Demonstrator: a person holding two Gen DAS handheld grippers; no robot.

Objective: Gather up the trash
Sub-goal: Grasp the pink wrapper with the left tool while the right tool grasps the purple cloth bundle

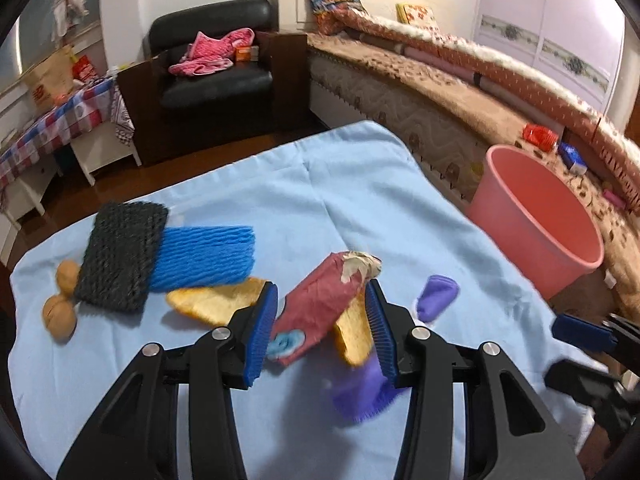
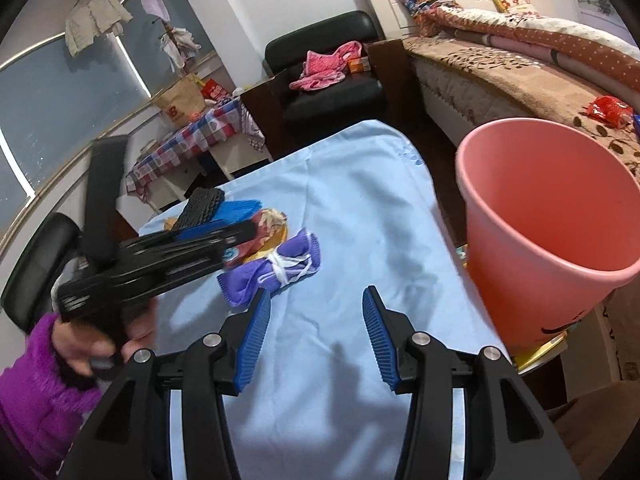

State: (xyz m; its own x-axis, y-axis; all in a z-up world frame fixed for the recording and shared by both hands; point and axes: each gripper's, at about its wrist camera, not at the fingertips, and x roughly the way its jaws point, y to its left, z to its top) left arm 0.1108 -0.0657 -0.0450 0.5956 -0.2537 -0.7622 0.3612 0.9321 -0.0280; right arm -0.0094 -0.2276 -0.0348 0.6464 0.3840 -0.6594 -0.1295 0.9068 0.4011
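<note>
Left gripper (image 1: 322, 320): jaws are standing wide, straddling the trash pile; the pads are not pressing on anything.
Left-gripper target: a red paper wrapper (image 1: 320, 308) is lying tilted between the blue pads, its torn pale end pointing away from the camera.
Right gripper (image 2: 316, 332): jaws are standing wide with nothing between them, hovering over a bare part of the blue cloth (image 2: 360, 200).
Holder: a hand (image 2: 100, 340) in a purple fuzzy sleeve (image 2: 28, 396) is gripping the left tool's handle.
Trash pile: a purple rag (image 1: 360, 392) and a yellow peel-like piece (image 1: 354, 336) are lying under and beside the wrapper; a second yellow piece (image 1: 212, 300) is lying to the left.
Further trash: blue foam netting (image 1: 204, 256) and black foam netting (image 1: 120, 256) are overlapping; two walnuts (image 1: 60, 304) are lying at the cloth's left edge; a small purple scrap (image 1: 436, 296) is lying apart on the right.
Bin: a pink bucket (image 2: 560, 208) is standing just off the cloth's right edge, beside the bed (image 1: 440, 92).
Bin contents: the visible inner wall is showing no trash; the bottom is not visible.
Progress: judged early; every visible item is still lying on the cloth.
Step in hand: judged to be closing the left pads on the wrapper.
Remaining: lifting each item and dropping it into the bucket.
</note>
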